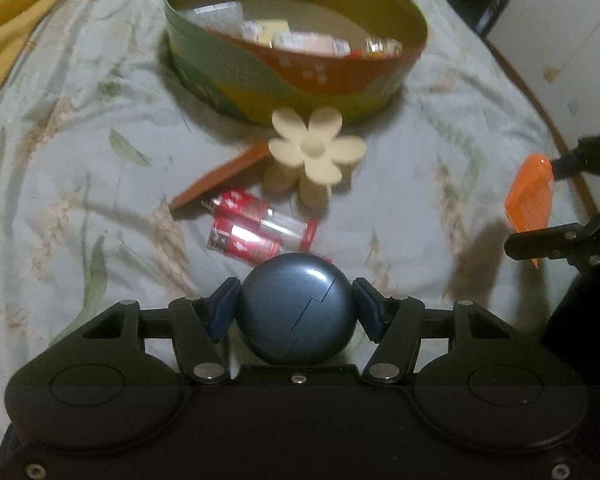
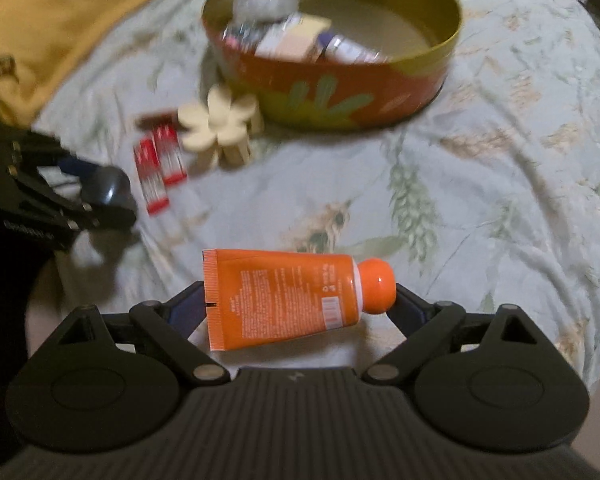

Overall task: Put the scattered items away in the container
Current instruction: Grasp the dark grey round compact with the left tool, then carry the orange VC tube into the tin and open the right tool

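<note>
Tube (image 2: 284,298) spans your right gripper (image 2: 300,308) lengthwise, soft, likely to buckle; left gripper (image 1: 296,312) clamps a smooth, slippery round case (image 1: 296,308) across its middle.

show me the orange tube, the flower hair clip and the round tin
orange tube (image 2: 284,300), right wrist view, middle of its body
flower hair clip (image 1: 314,148), left wrist view, centre of the flower
round tin (image 1: 300,80), left wrist view, front outer wall

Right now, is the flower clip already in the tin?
No, the flower clip lies on the bedspread just outside the tin.
</note>
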